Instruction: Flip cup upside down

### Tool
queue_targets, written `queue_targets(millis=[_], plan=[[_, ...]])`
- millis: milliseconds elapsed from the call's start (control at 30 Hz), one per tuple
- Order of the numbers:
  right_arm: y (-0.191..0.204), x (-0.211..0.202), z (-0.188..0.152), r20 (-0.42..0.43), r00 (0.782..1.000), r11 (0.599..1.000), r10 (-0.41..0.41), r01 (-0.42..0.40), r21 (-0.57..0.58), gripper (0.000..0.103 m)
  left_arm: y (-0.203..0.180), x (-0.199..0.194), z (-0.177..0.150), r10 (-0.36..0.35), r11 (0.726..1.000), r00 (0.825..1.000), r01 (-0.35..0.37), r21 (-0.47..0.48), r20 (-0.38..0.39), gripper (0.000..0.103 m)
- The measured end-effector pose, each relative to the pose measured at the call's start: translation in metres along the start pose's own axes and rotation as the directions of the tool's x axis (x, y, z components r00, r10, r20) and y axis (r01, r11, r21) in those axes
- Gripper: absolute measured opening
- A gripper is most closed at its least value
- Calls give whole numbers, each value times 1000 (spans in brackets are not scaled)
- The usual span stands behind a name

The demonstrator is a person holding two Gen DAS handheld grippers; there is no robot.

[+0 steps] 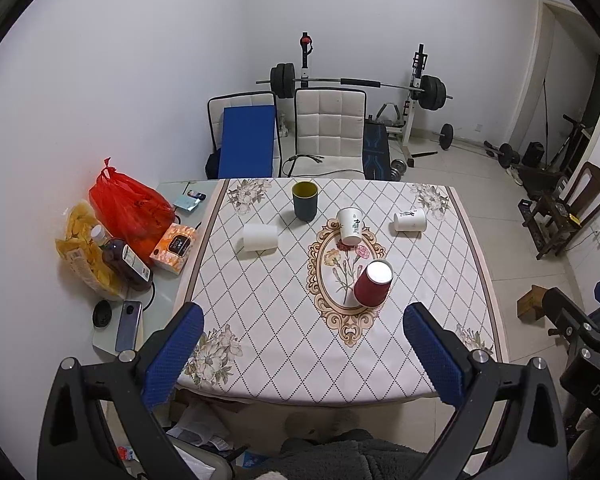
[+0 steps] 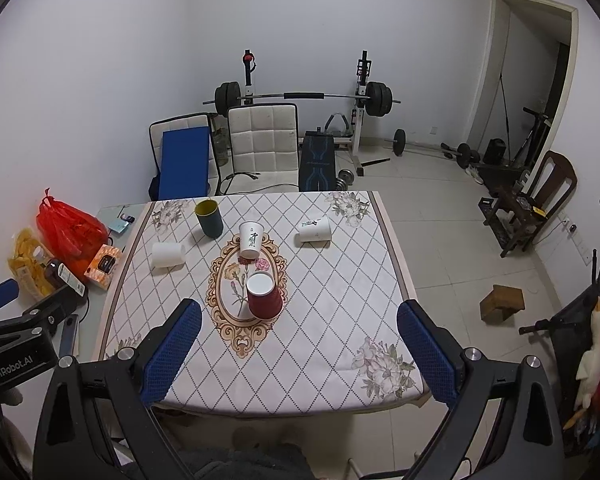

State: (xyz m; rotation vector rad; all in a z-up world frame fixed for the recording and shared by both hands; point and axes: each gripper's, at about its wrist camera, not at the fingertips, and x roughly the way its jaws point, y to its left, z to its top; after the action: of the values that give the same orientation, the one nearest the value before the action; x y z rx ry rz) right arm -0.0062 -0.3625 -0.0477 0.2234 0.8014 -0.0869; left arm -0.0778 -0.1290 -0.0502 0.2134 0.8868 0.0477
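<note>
Cup to flip, by my guess the upright printed white cup [image 1: 350, 226], stands ahead of both wide-open, empty grippers, left gripper [image 1: 303, 312] and right gripper [image 2: 298, 308] — well beyond their tips. Between jaws and it sits a red cup [image 1: 374, 282]; a straight reach could topple that, and a hard squeeze could crush thin paper.

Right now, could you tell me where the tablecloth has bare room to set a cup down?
The near strip of the tablecloth, between the red cup and the front edge, is bare, as is the right side below the tipped white cup. It is crowded around the printed cup, green cup and the plain white cup lying down.
</note>
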Motion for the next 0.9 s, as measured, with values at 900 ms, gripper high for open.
queue_targets(millis=[900], plan=[[1, 2, -10, -8, 1000, 1000, 19, -19, -8, 100, -3, -3, -6, -1, 1000, 1000, 1, -2, -7, 102]])
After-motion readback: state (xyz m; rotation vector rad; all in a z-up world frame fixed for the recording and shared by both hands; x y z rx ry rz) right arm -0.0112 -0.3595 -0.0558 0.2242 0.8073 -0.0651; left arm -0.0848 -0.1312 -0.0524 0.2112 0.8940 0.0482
